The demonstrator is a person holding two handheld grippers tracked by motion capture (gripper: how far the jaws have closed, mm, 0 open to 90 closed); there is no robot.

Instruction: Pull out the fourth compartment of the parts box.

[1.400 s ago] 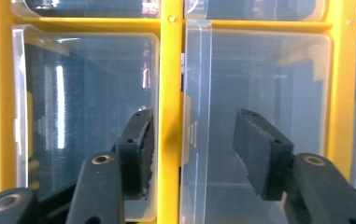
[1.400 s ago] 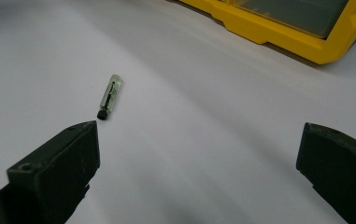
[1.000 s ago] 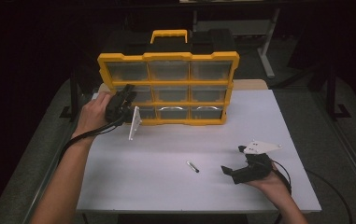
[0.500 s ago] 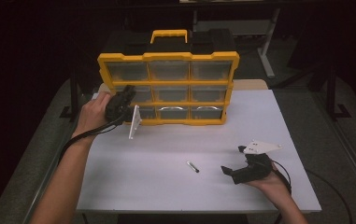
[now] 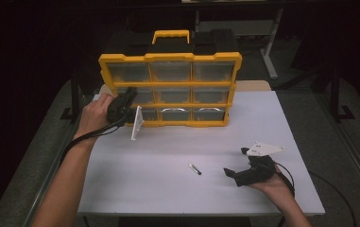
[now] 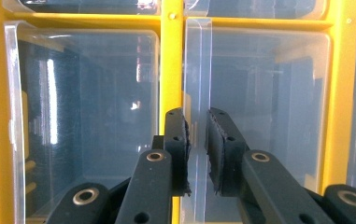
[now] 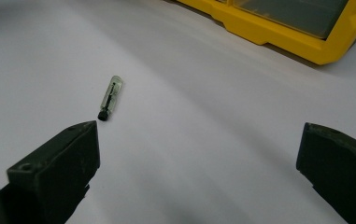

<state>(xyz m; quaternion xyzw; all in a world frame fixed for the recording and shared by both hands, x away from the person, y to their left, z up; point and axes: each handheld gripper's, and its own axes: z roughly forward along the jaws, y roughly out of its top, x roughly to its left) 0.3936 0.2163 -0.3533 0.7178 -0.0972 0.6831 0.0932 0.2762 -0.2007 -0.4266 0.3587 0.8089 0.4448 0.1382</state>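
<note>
While its jaws have just been closing, the left gripper (image 6: 196,151) clamps a clear drawer's handle (image 6: 198,70) on the yellow organiser (image 5: 170,85) at the worktop's (image 5: 168,156) far left; the right gripper (image 5: 228,173) rests released at near right, beside a small clear bit (image 7: 110,97).

Your bare forearms carried matte black two-jaw grippers (image 5: 121,105) with trailing black cables; a grey three-cornered plate (image 5: 263,149) topped the right gripper (image 5: 236,175).
</note>
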